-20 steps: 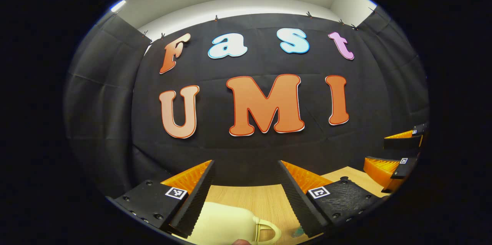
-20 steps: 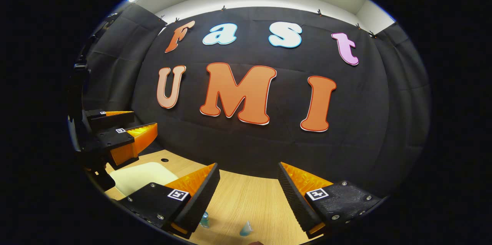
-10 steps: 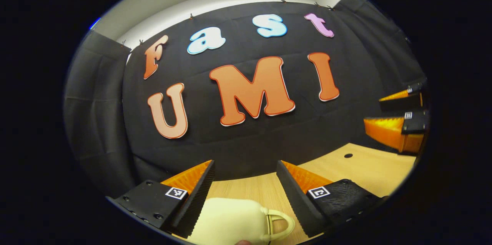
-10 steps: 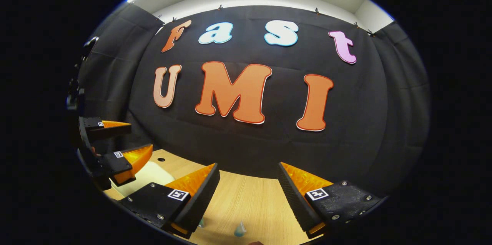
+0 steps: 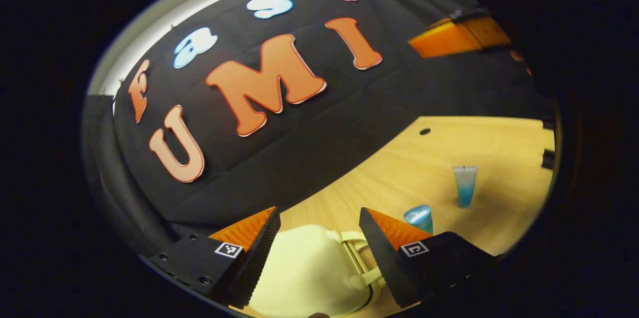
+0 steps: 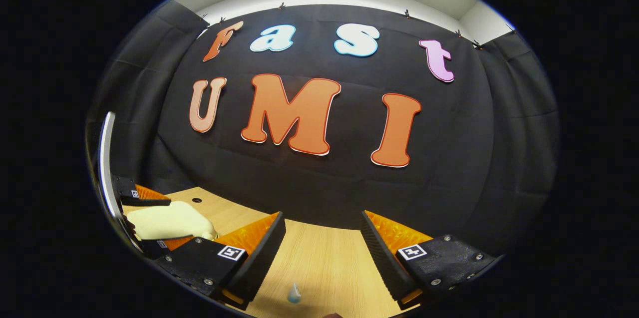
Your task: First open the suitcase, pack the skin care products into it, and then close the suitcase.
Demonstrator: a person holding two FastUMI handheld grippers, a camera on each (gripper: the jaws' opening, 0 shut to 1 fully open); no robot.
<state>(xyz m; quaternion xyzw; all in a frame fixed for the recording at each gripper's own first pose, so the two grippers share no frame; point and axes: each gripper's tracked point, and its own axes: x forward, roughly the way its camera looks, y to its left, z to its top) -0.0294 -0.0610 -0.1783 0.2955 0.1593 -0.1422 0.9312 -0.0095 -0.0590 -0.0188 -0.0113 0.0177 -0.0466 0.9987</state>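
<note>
The left gripper (image 5: pixel 319 238), fingers spread, straddled the small cream hard-shell suitcase (image 5: pixel 304 273); probably light, rigid, slippery, best taken by its looped handle (image 5: pixel 362 263). The right gripper (image 6: pixel 322 243) hung spread.

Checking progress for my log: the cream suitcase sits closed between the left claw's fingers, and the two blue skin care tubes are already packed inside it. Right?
Not quite. The suitcase is closed between the left claw's fingers, but the two blue tubes are not packed: the left gripper view shows them on the wooden table beside it.

Black-and-orange grippers
Left gripper (image 5: pixel 319 238) and right gripper (image 6: pixel 323 240): ribbed orange fingers, black toothed pads, screwed black mounts, square black-and-white markers.
</note>
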